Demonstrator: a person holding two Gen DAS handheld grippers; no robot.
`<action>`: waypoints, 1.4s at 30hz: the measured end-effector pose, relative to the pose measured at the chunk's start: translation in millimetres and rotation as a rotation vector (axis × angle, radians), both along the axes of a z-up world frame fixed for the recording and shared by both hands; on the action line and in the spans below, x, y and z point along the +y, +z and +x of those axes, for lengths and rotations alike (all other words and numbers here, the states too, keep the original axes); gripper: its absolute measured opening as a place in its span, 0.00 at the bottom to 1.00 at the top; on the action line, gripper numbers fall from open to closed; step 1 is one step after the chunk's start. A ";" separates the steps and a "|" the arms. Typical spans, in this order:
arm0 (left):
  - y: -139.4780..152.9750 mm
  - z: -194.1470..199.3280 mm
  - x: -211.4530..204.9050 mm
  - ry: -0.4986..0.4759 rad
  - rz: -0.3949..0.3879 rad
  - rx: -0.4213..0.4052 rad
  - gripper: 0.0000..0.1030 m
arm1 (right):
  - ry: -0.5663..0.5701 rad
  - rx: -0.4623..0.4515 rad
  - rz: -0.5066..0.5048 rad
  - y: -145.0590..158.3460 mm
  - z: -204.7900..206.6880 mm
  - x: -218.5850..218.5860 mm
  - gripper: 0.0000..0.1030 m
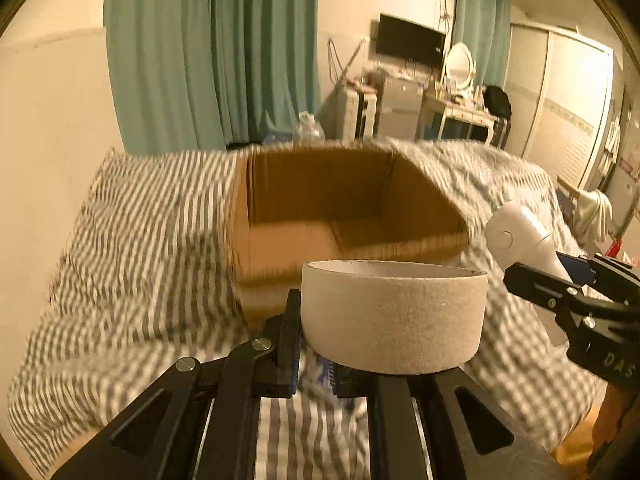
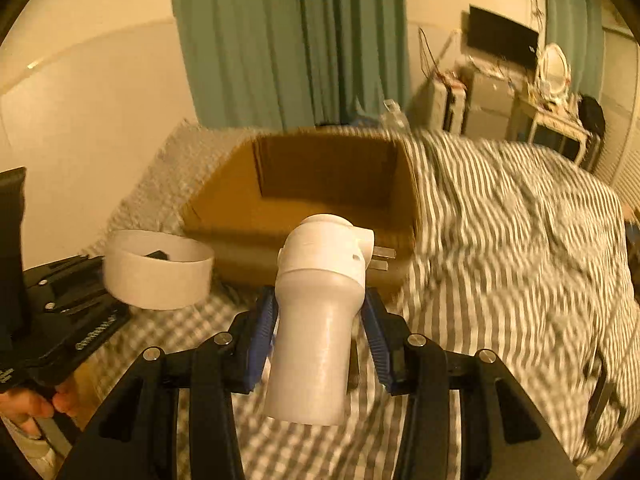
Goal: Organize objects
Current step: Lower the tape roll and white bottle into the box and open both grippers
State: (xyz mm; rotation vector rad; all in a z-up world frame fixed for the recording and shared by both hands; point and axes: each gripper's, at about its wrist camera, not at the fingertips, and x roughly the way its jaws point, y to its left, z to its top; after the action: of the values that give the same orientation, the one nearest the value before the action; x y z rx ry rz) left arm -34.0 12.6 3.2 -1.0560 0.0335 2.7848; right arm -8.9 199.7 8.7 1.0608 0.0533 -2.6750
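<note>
My left gripper is shut on the wall of a white tape roll and holds it above the bed, just short of the open cardboard box. The roll also shows in the right wrist view. My right gripper is shut on a white plug adapter with metal prongs, held upright in front of the box. The adapter and right gripper appear at the right of the left wrist view. The box looks empty inside.
The box sits on a bed with a grey striped cover. A beige wall and green curtains stand behind. A water bottle is beyond the box. A dresser with a mirror stands far right.
</note>
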 end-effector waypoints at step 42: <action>18.3 -92.8 11.1 0.009 -0.071 -0.036 0.83 | -0.013 0.023 -0.096 41.5 -111.6 14.1 0.65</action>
State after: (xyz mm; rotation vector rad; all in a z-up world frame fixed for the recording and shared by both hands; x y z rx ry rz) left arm -126.8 23.7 21.5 -1.1249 0.1245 2.7910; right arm -120.5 213.8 50.2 1.0049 -0.0775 -2.6718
